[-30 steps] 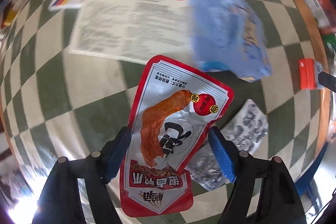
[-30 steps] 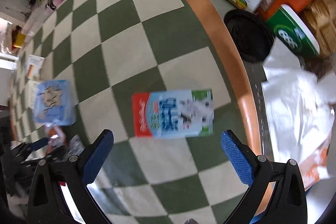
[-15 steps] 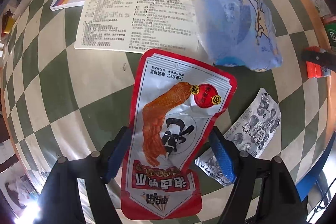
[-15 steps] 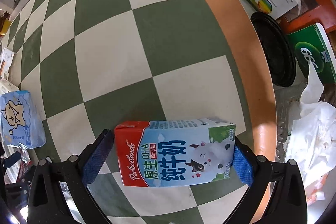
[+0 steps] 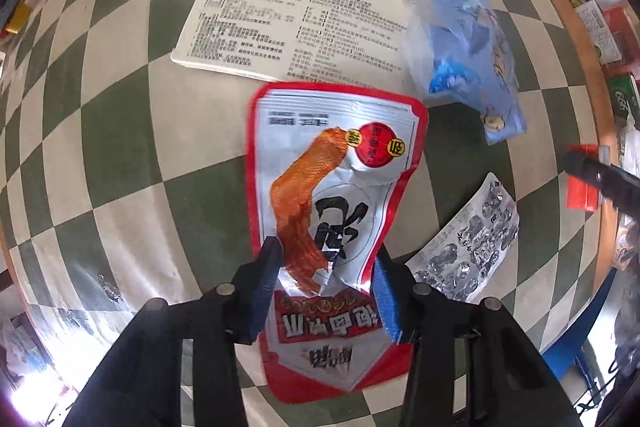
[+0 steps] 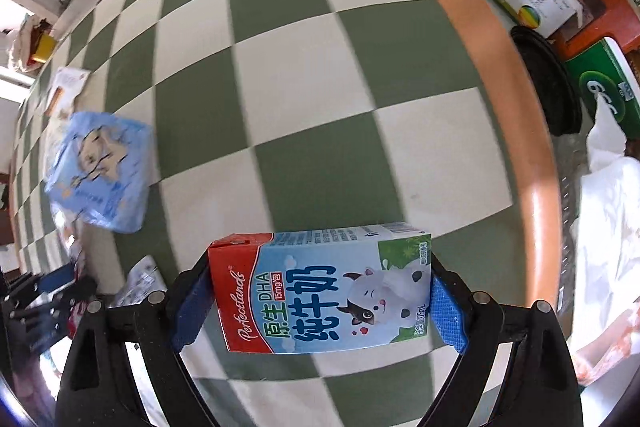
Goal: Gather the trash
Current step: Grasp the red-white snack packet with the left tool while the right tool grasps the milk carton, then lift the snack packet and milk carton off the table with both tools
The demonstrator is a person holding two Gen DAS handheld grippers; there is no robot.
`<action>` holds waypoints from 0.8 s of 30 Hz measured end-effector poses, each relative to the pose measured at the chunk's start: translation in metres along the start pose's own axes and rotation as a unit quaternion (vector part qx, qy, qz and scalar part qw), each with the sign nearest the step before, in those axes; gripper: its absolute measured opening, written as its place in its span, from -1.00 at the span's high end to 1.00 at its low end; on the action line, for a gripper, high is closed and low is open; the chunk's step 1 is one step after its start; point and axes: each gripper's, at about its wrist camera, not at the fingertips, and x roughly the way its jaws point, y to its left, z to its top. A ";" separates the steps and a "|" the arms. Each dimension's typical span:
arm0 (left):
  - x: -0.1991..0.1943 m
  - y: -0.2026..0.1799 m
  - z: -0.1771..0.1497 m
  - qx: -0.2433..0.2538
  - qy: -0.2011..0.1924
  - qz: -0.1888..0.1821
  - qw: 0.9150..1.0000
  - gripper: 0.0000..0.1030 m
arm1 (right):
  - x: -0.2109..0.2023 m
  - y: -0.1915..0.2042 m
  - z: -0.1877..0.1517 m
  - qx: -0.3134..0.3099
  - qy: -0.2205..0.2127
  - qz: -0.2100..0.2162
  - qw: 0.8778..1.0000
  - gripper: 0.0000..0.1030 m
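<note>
On the green-and-cream checked tabletop (image 5: 120,155), a red-edged snack pouch (image 5: 336,195) is pinched by the left gripper (image 5: 326,291), whose jaws have just been closing, the foil crumpled between the blue pads; at one o'clock from the pouch a blue wrapper (image 5: 464,55) is seen, at three o'clock a blister sheet (image 5: 468,247), at eleven o'clock a printed leaflet (image 5: 288,23); the milk carton (image 6: 324,291) is clasped end to end by the right gripper (image 6: 316,303), near the table's orange rim.
</note>
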 end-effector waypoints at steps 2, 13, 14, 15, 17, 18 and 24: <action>0.000 0.002 0.002 -0.006 -0.003 0.001 1.000 0.21 | -0.002 0.009 -0.004 -0.007 0.000 0.004 1.000 -0.80; -0.038 0.006 -0.011 -0.031 -0.043 0.013 0.999 0.72 | -0.016 0.046 -0.028 -0.042 -0.012 0.014 0.999 -0.80; -0.040 0.006 -0.012 -0.032 -0.043 0.012 0.999 0.73 | -0.018 0.047 -0.030 -0.043 -0.013 0.016 0.999 -0.80; -0.041 0.008 -0.013 -0.035 -0.043 0.009 0.998 0.73 | -0.020 0.048 -0.031 -0.044 -0.015 0.018 0.999 -0.80; -0.041 0.012 -0.014 -0.042 -0.044 0.000 0.998 0.73 | -0.030 0.035 -0.039 -0.047 -0.015 0.022 0.999 -0.80; -0.043 0.018 -0.015 -0.050 -0.047 -0.004 0.998 0.73 | -0.032 0.039 -0.036 -0.050 -0.016 0.024 0.998 -0.80; -0.042 0.063 -0.017 -0.119 -0.052 -0.033 0.991 0.32 | -0.038 0.041 -0.039 -0.054 -0.022 0.029 0.998 -0.80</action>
